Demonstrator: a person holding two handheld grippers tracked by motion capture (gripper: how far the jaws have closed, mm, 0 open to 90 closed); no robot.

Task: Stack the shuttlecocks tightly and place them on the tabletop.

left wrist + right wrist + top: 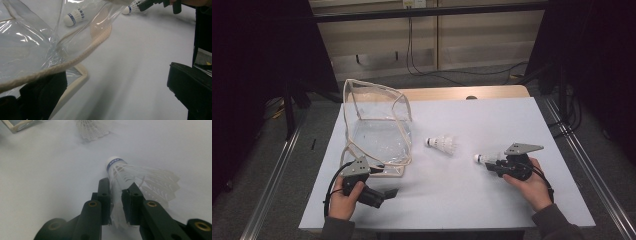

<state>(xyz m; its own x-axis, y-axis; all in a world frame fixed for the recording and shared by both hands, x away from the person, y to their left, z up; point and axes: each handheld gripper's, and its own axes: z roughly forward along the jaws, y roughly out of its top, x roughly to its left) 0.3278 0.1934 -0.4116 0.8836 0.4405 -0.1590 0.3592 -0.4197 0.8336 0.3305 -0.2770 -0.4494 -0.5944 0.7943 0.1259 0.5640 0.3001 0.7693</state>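
Note:
My right gripper [117, 185] is shut on the feather skirt of a white shuttlecock [140, 176], whose blue-banded cork points away from the jaws. In the high view this shuttlecock [484, 158] lies low over the table at the right, cork to the left, in the right gripper [493, 165]. A second shuttlecock [442, 144] lies loose mid-table. A clear plastic bag [377, 125] with cream piping stands at the left, mouth open. My left gripper [387, 194] sits by the bag's near corner, open, with the bag's rim [75, 58] draped over its left jaw.
The pale table top [462, 200] has free room in front and at the right. A wooden board edge [462, 93] shows at the far side. Metal rails run along both sides of the table, and cables lie on the floor behind.

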